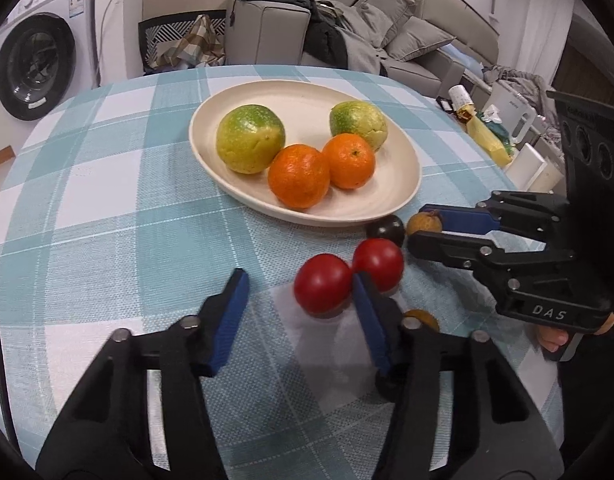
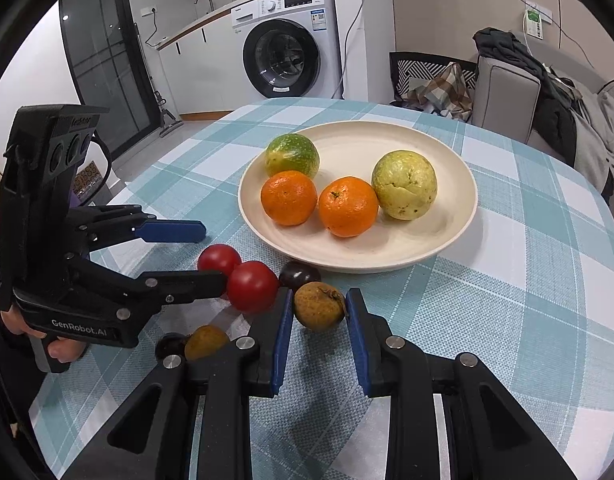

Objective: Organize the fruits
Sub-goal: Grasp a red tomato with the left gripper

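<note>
Left gripper (image 1: 299, 308) released, jaws wide; 1 red tomato (image 1: 322, 283) at its right pad, another (image 1: 378, 264) touching. Right gripper (image 2: 317, 328) parted around brown longan (image 2: 318, 306), not yet clenched. Plate (image 1: 403, 196), matte cream oval, holds 2 oranges, 2 green-yellow fruits. Risk: smooth round tomatoes roll when nudged; the rough-skinned longan may squirt out.

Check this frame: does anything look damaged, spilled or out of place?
Nothing is spilled. The small fruits lie on the tablecloth outside the plate: two red ones, two dark ones, two brown ones. The pale green fruit has a cracked, dented skin.
</note>
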### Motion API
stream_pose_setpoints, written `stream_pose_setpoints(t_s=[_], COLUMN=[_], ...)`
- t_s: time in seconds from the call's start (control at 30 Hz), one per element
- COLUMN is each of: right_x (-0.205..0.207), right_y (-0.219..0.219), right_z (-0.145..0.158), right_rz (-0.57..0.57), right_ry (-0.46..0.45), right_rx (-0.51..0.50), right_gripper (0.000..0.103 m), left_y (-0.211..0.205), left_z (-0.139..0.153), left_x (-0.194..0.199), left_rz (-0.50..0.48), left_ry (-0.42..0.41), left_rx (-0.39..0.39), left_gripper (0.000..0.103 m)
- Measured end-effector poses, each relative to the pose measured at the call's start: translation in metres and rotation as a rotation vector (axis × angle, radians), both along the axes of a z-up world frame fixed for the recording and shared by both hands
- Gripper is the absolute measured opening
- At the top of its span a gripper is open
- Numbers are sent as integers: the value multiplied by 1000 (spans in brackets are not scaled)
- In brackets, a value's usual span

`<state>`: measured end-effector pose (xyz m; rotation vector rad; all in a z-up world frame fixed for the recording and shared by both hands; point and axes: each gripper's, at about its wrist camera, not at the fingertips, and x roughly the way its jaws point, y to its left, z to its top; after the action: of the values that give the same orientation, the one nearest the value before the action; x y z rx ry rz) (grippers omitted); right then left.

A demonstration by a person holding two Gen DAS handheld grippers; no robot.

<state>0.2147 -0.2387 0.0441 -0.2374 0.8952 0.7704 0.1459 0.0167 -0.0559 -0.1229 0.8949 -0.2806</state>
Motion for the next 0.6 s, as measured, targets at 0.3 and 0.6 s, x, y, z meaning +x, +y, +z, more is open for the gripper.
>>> stream_pose_setpoints(t_s=[0.3,0.6], right_x=[0,4], right_y=[-2,-9], right_z=[0,7], right_rz=[-6,-47], right_ry=[0,-29], right_rx=[5,44], right_gripper=[28,28], left_y=[-5,-1], left_z=[2,20], left_x=[-2,-13], left_rz=[-37,-27], left_ry=[-4,-106], left_rx=[-24,-43], left_gripper=[26,26])
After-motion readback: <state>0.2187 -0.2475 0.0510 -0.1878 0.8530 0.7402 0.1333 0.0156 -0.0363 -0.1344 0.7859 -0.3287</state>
